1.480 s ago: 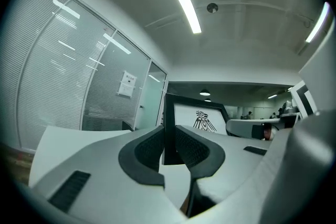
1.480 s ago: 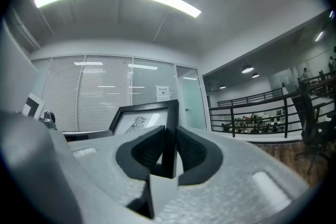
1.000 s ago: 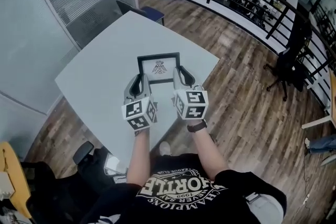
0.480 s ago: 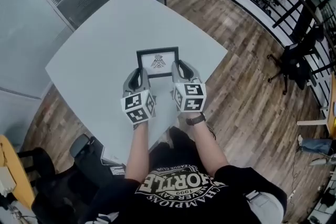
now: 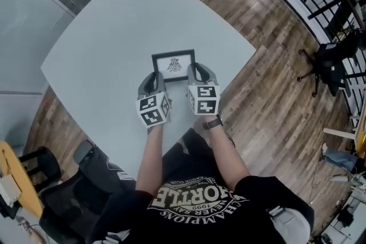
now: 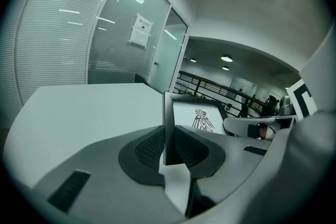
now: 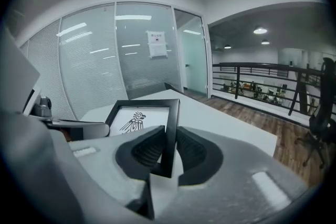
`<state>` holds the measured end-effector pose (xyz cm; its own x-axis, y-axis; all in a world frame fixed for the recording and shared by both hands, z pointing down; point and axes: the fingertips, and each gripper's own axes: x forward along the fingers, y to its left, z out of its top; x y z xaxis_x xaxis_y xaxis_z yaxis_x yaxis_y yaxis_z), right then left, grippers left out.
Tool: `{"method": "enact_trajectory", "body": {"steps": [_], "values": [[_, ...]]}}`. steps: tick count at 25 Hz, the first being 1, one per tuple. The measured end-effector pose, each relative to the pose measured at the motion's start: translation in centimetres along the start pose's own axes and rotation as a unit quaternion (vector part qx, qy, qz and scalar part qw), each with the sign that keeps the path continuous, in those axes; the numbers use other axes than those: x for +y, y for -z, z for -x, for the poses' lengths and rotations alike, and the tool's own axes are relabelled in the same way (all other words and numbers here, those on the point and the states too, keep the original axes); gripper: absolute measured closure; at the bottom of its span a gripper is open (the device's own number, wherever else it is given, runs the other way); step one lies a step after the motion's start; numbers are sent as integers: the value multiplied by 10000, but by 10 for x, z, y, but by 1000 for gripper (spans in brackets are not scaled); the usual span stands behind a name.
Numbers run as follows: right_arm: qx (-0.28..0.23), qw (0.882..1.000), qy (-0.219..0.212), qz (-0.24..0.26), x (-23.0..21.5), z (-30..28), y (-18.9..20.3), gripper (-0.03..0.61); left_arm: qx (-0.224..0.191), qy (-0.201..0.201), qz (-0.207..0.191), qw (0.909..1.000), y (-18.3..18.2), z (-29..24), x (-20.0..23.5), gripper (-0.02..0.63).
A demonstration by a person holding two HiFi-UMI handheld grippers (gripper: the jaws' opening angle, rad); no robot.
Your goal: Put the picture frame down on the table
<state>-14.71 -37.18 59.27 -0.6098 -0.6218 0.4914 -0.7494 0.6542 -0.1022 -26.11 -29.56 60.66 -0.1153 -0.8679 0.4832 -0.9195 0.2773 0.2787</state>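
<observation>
Over the white table [image 5: 103,31] — picture frame [image 5: 173,66], print upward; left gripper [image 5: 153,80] jaws pinch its left edge, right gripper [image 5: 196,73] jaws pinch its right edge — contact with the tabletop cannot be judged.

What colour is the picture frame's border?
Black. The picture frame shows it best in the right gripper view.

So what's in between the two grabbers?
The picture frame: the left gripper pinches its left edge, the right gripper its right edge. The head view shows it.
</observation>
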Motion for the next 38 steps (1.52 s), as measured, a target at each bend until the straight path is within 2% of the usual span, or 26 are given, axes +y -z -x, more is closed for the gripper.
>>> {"method": "enact_trajectory", "body": {"steps": [7,18,27,38], "values": [[710,9972,-169,-188,-25,-61,58,511,582,-197,93,9981,51,-57,13,545],[1469,9882,-225,-382,-40,-115,128,509,1351,-430,147,9898,114,-114,37,545],[1884,9813,-172,-351,-57,-133,152,508,1712,-444,175,9841,139,-140,34,545],[1901,9804,-219,-473,-52,-130,163,505,1857,-316,165,9820,151,-137,36,545]]}}
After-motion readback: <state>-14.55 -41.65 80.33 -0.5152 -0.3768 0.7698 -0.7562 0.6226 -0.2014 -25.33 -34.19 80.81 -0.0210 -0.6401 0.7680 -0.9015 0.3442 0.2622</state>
